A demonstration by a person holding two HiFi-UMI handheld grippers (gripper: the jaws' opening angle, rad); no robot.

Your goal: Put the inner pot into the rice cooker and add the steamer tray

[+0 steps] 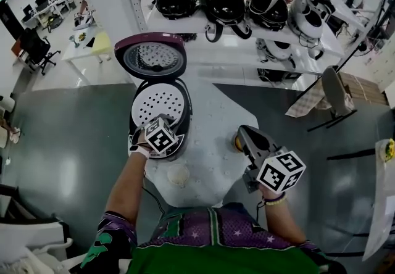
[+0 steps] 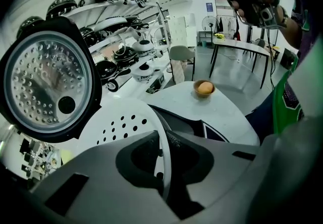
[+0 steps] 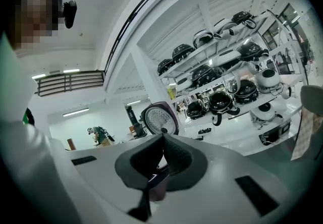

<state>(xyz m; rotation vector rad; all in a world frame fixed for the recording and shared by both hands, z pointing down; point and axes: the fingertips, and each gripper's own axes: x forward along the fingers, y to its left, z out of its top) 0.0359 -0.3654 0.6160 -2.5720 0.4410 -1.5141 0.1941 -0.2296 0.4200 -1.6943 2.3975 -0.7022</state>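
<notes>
The dark rice cooker (image 1: 186, 111) stands on the white table (image 1: 213, 165) with its lid (image 1: 151, 55) tipped up and back. A white steamer tray (image 1: 158, 100) with several holes lies across the cooker's mouth and hides whatever is under it. My left gripper (image 1: 154, 122) points steeply down at the tray's near edge. In the left gripper view the left gripper (image 2: 162, 167) is shut on the steamer tray (image 2: 118, 122), its thin white rim running between the jaws. My right gripper (image 1: 244, 134) is held off to the right, shut and empty. The right gripper (image 3: 162, 153) faces the lid (image 3: 160, 119).
A small bowl (image 1: 237, 141) with something orange in it sits on the table beside the right gripper, and a pale round object (image 1: 178, 174) lies near the front edge. Shelves (image 1: 247, 4) of other rice cookers stand behind. A chair (image 1: 336, 91) is on the right.
</notes>
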